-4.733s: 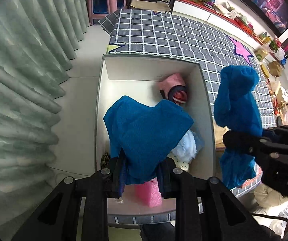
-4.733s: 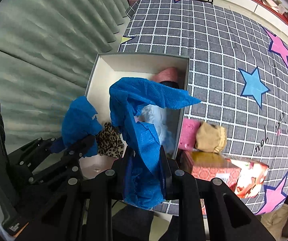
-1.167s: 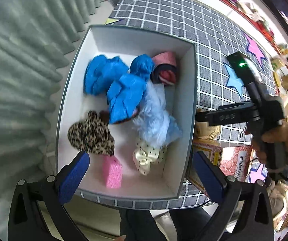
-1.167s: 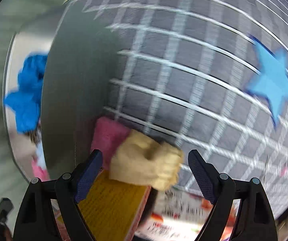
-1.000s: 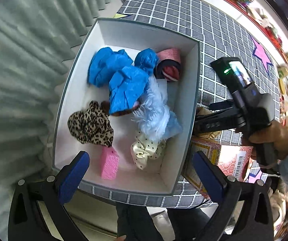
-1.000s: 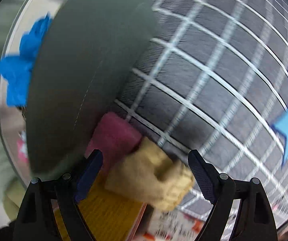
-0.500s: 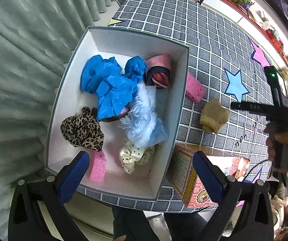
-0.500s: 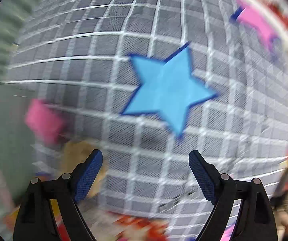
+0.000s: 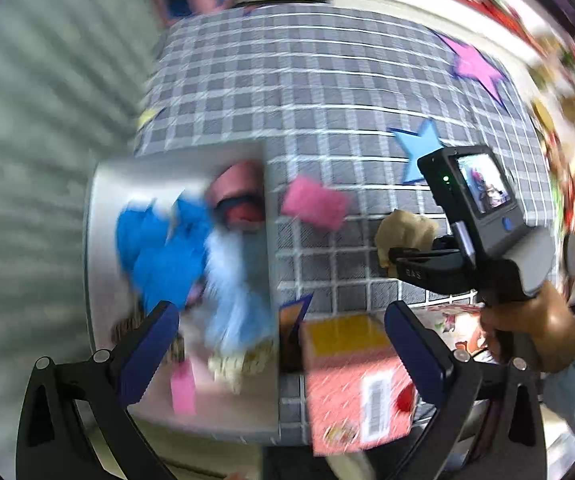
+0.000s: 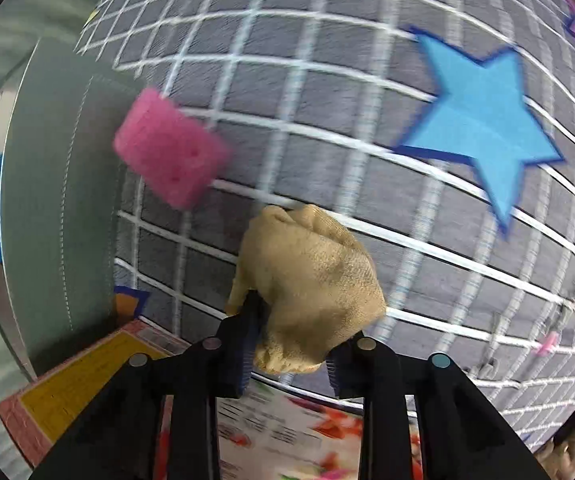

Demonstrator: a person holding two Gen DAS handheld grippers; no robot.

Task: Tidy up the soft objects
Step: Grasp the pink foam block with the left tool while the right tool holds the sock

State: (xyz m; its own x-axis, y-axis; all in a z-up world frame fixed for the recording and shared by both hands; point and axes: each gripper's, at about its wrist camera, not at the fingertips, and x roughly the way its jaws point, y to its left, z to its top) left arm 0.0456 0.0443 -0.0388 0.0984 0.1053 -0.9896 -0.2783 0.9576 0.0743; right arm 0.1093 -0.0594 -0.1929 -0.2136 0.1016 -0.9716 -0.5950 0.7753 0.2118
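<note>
The right gripper (image 10: 291,344) had just closed its jaws on the tan cloth bundle (image 10: 307,284), which sat on the checked cloth (image 10: 327,80) just beyond the red printed box (image 9: 351,384). The left gripper (image 9: 283,340) was spread wide and held nothing, and the pink sponge (image 10: 167,152) lay farther off to the left, beside the grey box (image 9: 99,208) of soft items

Grey-green pleated curtain (image 9: 39,128) beside a checked, star-patterned tablecloth (image 9: 327,92)
</note>
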